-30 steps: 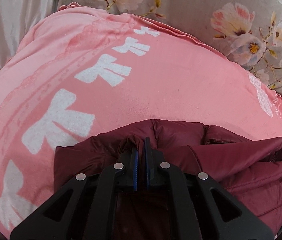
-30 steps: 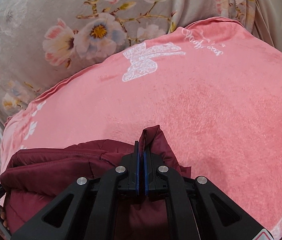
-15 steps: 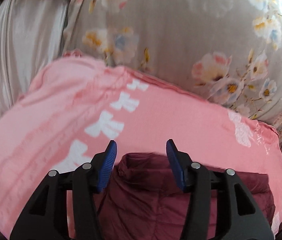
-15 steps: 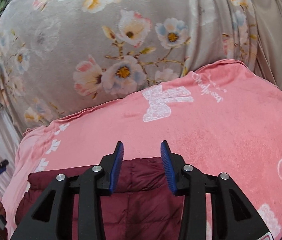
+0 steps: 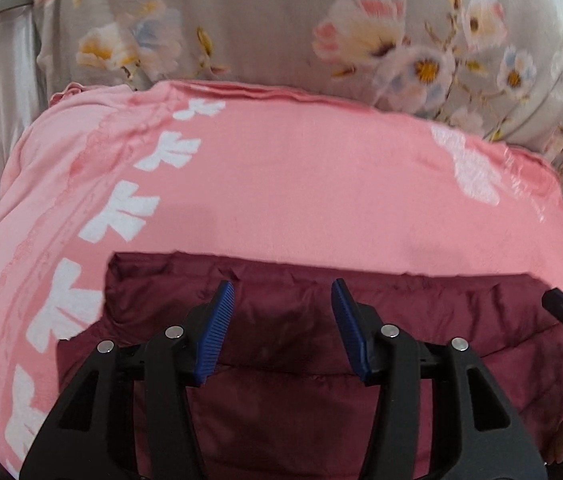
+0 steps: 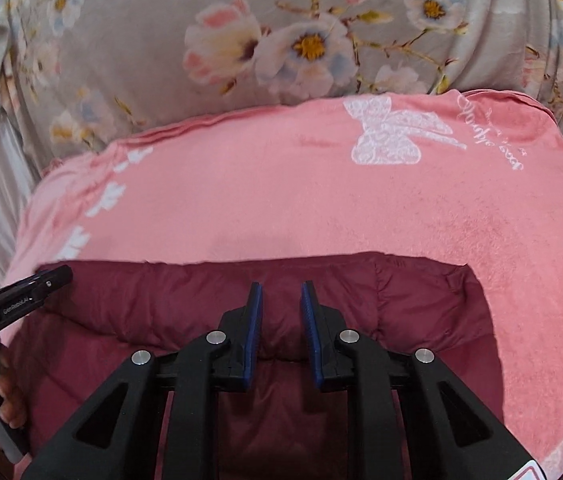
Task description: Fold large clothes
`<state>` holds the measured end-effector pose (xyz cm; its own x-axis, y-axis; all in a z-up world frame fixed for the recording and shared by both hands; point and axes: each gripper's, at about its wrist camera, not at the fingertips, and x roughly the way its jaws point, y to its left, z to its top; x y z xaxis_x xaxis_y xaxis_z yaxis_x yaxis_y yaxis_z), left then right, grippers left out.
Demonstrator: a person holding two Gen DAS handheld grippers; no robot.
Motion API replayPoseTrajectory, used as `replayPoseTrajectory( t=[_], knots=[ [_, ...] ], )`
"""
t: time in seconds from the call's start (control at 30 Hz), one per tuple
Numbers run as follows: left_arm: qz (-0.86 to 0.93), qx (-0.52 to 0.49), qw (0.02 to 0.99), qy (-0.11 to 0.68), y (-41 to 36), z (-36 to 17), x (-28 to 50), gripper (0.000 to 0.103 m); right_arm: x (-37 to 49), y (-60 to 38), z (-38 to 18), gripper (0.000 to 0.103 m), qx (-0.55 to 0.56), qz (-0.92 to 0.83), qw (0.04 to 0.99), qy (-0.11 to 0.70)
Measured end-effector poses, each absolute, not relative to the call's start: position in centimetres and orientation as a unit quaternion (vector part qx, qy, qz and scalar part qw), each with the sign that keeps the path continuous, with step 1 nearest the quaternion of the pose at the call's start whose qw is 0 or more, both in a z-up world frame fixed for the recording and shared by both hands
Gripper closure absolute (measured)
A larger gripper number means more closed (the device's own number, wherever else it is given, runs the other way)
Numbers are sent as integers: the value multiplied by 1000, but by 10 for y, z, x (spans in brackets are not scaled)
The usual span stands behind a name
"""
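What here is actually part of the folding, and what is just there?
Part of the job:
- dark red quilted puffer jacket, folded
- left gripper, open above it
- right gripper, jaws just been closing, nothing between them

Just there:
- pink fleece blanket with white bows
- grey floral sheet

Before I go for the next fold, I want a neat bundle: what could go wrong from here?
1. Both tools are open with nothing gripped, the left tool and the right tool, whose jaws have just been closing. The puffy maroon jacket may spring back open.
2. The pink blanket lies directly under the jacket; a low pinch at the jacket's edge could catch it too.
3. The tools sit near each other, so they might bump.
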<state>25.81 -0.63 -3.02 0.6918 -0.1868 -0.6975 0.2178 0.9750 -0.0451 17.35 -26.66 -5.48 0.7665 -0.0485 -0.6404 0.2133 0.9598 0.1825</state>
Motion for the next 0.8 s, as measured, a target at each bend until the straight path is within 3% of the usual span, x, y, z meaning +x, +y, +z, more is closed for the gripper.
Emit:
replayPoseTrajectory(
  t=[0.2,0.57,0.73,0.8],
  knots=[
    [-92,8,911,402,2,-73,265,53,174,-265,-77,88,126,-70,928,343],
    [-72,17,918,391,-3,-87,261,53,185,-251,-89,89,87,-93,924,362],
    [-68,23,917,393,-5,-88,262,53,185,-248,-84,87,78,-100,920,370],
    [-71,22,916,395,-5,-86,262,53,176,-241,-71,81,93,-95,923,361]
  ],
)
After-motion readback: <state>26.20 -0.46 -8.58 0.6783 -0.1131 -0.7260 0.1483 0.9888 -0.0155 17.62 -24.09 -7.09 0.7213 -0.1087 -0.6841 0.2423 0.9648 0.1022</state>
